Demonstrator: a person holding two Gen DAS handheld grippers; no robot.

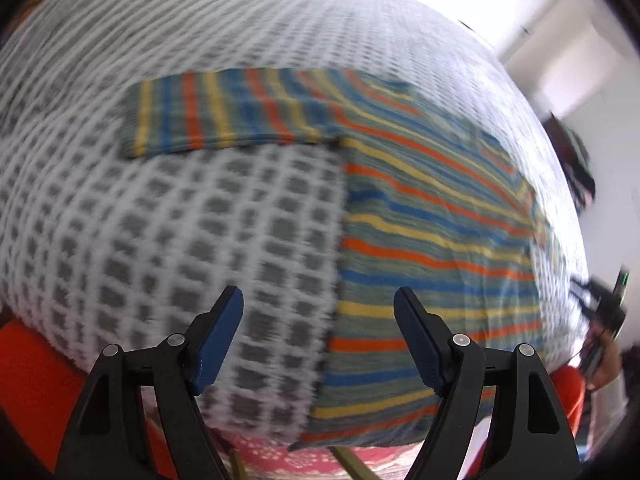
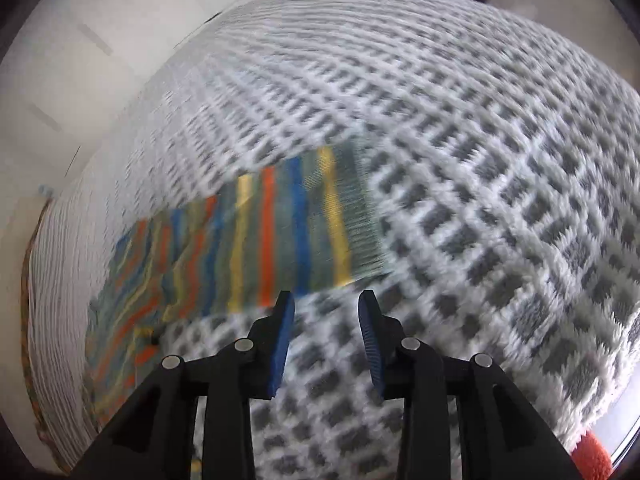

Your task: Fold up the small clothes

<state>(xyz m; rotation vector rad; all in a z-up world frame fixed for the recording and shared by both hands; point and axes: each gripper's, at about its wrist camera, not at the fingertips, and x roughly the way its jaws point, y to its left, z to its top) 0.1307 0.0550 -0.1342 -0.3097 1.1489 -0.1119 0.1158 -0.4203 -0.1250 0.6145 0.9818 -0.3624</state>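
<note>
Two jaws, left gripper (image 1: pixel 318 334): they stood wide apart and released, nothing between the blue pads; beneath the gap ran the near side edge of the striped shirt (image 1: pixel 420 216), which lay under the right-hand pad.
Right gripper (image 2: pixel 326 342): its jaws stood partly parted and empty, pads pressing on nothing, just short of the near edge of the shirt's sleeve (image 2: pixel 280 232).
Shirt's place: it lay flat on the grey-and-white checked blanket (image 1: pixel 180 240) spread over what looked like a bed, body to one side and one sleeve stretched straight out across the checks; the other sleeve appeared to be tucked over the body already, though blur left that unsure.
Step in hand: judged an early fold, with the outstretched sleeve not yet brought in and both grippers free.
Next move calls for: probably a pinch on the sleeve's cuff end by the right gripper, carried across onto the body, while the left gripper pinned or lifted the side edge; thin knit on a fluffy blanket would want a low, shallow bite.
Writing and brands: none could be read; both views were smeared by motion.
Further out: an orange cushion (image 1: pixel 28 364) showed past the blanket's edge.
</note>
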